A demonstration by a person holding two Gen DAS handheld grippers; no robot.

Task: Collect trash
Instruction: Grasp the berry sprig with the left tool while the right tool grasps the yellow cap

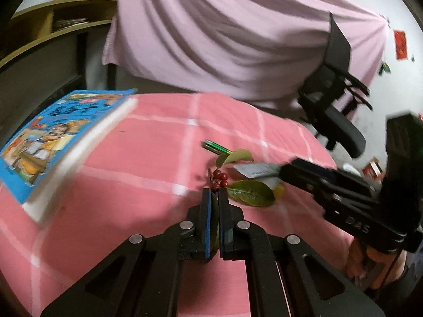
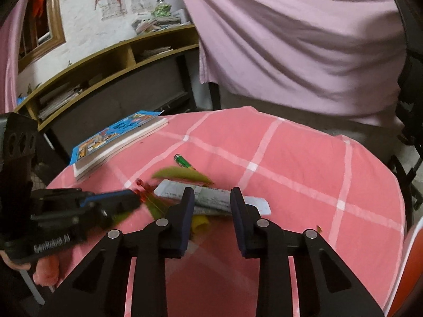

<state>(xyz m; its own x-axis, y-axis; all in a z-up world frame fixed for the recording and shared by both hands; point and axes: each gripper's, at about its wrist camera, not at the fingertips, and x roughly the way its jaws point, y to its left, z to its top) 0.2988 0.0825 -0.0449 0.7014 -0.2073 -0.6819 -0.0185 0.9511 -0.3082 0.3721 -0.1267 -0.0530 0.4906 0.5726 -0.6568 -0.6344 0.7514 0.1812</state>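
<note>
left gripper (image 1: 214,198) pinched on leafy berry sprig (image 1: 220,178) over pink tablecloth (image 1: 132,158). right gripper (image 2: 212,198) spread around paper scrap (image 2: 211,198). advisable: lower, close squarely on paper, avoid dragging cloth.

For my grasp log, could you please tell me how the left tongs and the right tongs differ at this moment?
The left tongs are shut on the leafy berry sprig; the right tongs stand open, gripping nothing. The left holds greenery, while the right straddles the paper slip. Both are black and hover over the pink checked tablecloth.
</note>
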